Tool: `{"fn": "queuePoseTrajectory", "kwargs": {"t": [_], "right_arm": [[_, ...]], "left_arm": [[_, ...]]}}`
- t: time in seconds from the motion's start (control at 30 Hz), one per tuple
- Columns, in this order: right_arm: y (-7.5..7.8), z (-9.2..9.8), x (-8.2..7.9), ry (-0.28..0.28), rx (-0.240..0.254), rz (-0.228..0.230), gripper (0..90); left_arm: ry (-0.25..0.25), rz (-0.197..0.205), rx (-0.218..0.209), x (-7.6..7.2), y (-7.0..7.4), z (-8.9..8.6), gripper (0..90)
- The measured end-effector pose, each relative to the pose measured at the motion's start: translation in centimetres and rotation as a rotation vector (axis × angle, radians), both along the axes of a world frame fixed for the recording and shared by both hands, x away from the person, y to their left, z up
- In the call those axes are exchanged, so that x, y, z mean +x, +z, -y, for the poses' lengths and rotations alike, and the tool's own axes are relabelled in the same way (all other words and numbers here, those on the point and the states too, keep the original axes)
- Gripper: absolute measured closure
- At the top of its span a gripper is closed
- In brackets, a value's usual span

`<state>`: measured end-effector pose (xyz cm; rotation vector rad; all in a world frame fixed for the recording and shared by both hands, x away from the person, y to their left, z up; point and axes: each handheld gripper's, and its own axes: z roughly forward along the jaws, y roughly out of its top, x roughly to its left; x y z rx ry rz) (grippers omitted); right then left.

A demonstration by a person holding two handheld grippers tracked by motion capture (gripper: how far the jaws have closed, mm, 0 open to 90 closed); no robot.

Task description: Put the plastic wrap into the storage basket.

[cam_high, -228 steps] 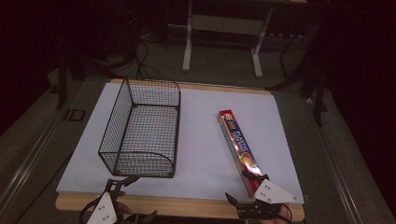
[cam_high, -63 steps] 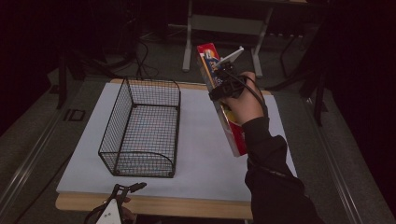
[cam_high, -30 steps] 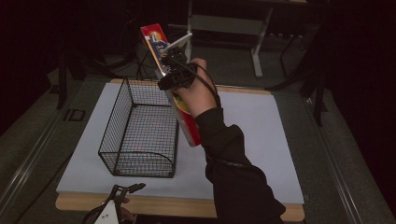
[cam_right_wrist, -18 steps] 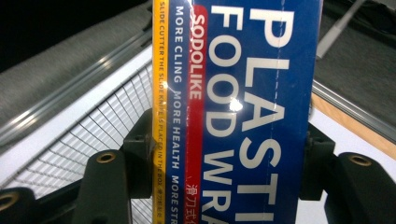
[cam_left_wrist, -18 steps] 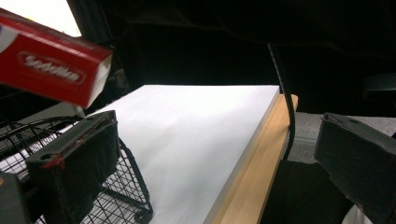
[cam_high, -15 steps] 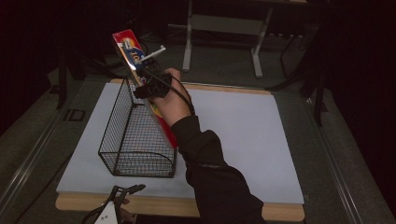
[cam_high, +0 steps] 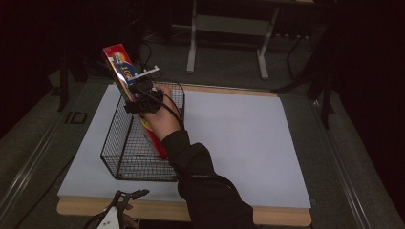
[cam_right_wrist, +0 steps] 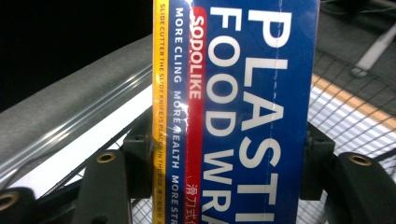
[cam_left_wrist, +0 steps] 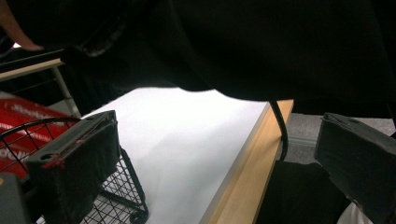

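High view: wrap box over basket

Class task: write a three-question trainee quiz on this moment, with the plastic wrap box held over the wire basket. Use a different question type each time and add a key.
1. True or false: the right gripper is shut on the plastic wrap box.
2. Multiple choice: the lower end of the box is A) flat on the white sheet to the right of the wire basket, B) tilted down into the wire basket, C) lying on the floor.
3. Short answer: how do the left gripper's jaws stand, and is anything between them?

Key
1. True.
2. B.
3. Open, nothing between them; it sits at the table's near edge.
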<state>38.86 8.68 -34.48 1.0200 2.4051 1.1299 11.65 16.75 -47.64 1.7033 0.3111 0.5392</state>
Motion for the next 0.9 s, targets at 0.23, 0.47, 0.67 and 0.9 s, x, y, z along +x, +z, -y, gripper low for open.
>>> {"fn": "queuePoseTrajectory", "kwargs": {"t": [0.23,0.47,0.67,0.9], "right_arm": [[-2.2,-0.2,0.5,-0.036,-0.015,-0.017,39.1],[-5.0,0.0,1.5,-0.087,-0.059,-0.069,39.0],[-6.6,0.0,2.0,-0.104,-0.067,-0.138,38.8],[-7.9,0.2,2.7,-0.162,-0.088,-0.197,38.4]], "left_arm": [[-0.002,0.003,-0.002,0.0,0.0,0.0,0.7],[0.002,0.005,-0.002,0.0,0.0,0.0,0.7],[0.008,0.006,-0.007,-0.1,0.1,0.0,0.6],[0.006,0.007,-0.007,-0.1,0.0,0.0,0.7]]}}
